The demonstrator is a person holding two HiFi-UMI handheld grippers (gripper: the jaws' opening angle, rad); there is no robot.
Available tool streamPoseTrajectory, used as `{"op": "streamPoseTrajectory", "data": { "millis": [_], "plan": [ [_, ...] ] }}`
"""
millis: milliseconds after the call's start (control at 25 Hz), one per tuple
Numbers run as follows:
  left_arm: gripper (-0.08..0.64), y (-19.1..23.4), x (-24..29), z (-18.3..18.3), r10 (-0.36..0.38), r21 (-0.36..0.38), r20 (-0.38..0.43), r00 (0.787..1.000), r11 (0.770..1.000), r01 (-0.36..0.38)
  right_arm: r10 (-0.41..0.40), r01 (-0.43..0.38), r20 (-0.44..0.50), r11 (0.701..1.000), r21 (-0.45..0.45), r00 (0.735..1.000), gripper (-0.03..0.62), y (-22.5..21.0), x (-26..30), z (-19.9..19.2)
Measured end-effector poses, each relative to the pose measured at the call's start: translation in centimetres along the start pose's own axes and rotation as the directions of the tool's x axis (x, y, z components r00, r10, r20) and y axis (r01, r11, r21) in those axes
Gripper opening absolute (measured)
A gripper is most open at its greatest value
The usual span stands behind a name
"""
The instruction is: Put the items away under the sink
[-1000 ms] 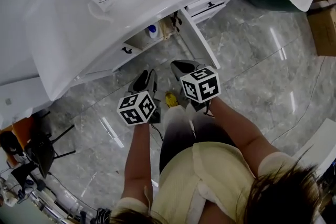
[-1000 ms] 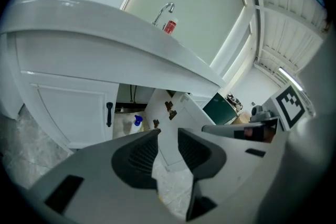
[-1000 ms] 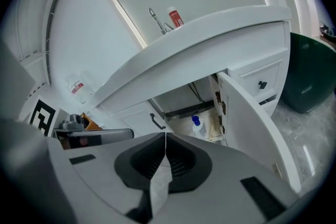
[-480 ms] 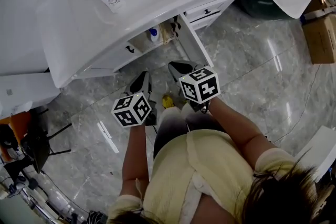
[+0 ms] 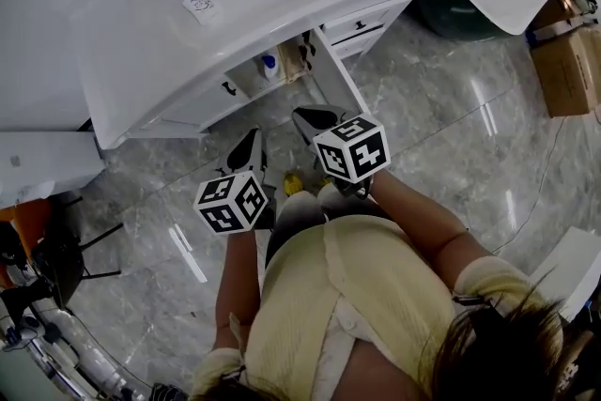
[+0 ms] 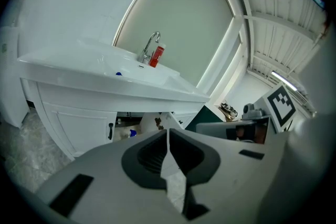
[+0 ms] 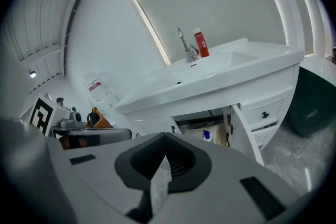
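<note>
The white sink vanity [image 5: 141,61] stands with its cabinet door [image 5: 333,75] swung open. Inside the opening [image 6: 131,124] sits a blue-capped bottle [image 5: 269,66] [image 7: 206,135]. My left gripper [image 5: 252,138] [image 6: 168,132] hangs above the floor in front of the vanity, pointing at it. Its jaws have just been closing and now meet with nothing between them. My right gripper [image 5: 305,115] [image 7: 165,136] hangs beside it, nearer the open door, also shut and empty. A small yellow thing [image 5: 293,183] lies on the floor between the two grippers.
A soap bottle [image 5: 197,3] stands on the basin rim, and a red bottle [image 6: 156,56] by the tap. A dark green bin [image 5: 460,0] and a cardboard box [image 5: 563,61] are to the right. Grey marble floor [image 5: 441,136] spreads around the person.
Both grippers have risen a little toward the head camera. The left jaws have closed. The head view has shifted, and the vanity now sits higher in the frame.
</note>
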State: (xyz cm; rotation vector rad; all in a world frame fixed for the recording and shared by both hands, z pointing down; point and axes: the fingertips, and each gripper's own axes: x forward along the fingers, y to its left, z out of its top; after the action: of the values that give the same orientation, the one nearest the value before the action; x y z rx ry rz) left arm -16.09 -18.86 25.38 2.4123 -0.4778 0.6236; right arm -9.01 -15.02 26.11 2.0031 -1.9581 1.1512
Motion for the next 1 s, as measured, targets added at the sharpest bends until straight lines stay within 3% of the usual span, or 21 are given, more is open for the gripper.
{"op": "streamPoseTrajectory", "data": {
  "millis": [320, 1000],
  "plan": [
    [0.051, -1.2, -2.1, 0.9, 0.014, 0.046, 0.034, 0.999, 0.999, -0.016, 0.017, -0.016, 0.012, 1.0, -0.022, 1.0, 0.026, 1.2, -1.6, 0.3],
    [0.051, -0.9, -4.7, 0.3, 0.025, 0.024, 0.076, 0.997, 0.999, -0.027, 0.03, -0.028, 0.02, 0.998, -0.054, 0.999, 0.026, 3.9, -1.7, -0.1]
  ]
}}
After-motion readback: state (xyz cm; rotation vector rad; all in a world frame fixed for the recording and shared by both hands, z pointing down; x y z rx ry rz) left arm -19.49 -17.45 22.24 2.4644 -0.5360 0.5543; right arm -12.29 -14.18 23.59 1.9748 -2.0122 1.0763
